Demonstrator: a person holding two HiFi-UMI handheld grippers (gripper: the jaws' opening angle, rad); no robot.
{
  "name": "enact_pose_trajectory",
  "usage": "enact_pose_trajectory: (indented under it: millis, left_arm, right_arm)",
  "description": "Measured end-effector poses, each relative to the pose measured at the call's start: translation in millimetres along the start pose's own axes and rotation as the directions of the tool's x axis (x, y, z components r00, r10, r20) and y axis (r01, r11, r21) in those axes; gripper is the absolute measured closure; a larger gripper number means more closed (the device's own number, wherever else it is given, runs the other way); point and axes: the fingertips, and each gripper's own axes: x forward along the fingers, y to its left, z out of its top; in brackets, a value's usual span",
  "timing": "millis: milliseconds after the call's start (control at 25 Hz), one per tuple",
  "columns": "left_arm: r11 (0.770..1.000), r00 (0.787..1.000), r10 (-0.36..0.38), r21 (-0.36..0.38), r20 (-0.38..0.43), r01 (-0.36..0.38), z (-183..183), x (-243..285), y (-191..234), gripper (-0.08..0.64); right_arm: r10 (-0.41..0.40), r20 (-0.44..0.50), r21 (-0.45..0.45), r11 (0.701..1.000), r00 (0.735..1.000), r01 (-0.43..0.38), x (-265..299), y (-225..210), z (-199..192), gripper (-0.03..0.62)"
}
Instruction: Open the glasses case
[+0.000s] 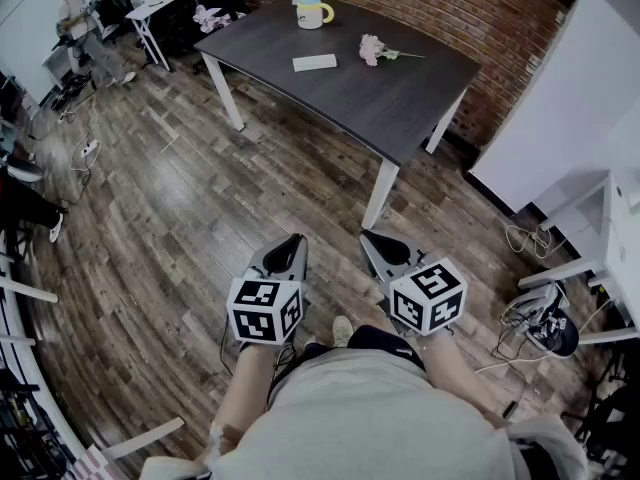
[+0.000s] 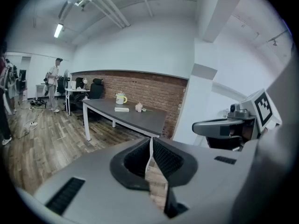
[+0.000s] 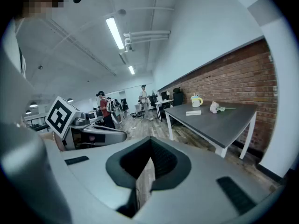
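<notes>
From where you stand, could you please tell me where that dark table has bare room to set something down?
The dark table is bare across its near half, from the white glasses case and the pink flower out to the front corner. The left end beside the case is also free. The only crowding is toward the brick wall, where the mug stands.

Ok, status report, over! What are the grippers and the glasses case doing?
Left gripper shut, empty. Right gripper shut, empty. Glasses case lies flat on table, far ahead, untouched. Only wood floor between.
</notes>
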Motion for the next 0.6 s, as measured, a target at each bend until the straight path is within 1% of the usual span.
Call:
enact_pose_trajectory:
  millis: [120,200,320,440,600]
  left_arm:
    - [1.000,1.000,-0.005,0.016,0.008,0.005,5.8,3.2,-3.5,0.523]
    - [1.000,1.000,-0.006,0.011,0.012,0.006,8.5,7.2,-5.1,0.523]
    - [1.000,1.000,-0.002,0.002,0.011,0.002,8.1,13.4,-6.3,0.523]
    - [1.000,1.000,-0.006,0.007,0.010,0.006,7.0,19.1,-10.6,0.523]
    - [1.000,0.999,0.005,0.022,0.033,-0.005,6.5,22.5,-12.3,0.523]
  right_arm:
    - [-0.003,0.000,-0.001,1.000,1.000,0.003,-1.2,-4.3,-0.8,0.591]
    - [-0.001,0.003,-0.005,1.000,1.000,0.001,-0.1,-7.1,0.6,0.591]
    - [0.014,0.006,-0.007,1.000,1.000,-0.014,3.4,-8.2,1.9,0.591]
    - [0.029,0.009,-0.008,1.000,1.000,-0.029,6.3,-10.1,2.1,0.591]
    - [0.057,0.043,-0.009,0.998,0.997,-0.057,10.8,-10.5,3.9,0.589]
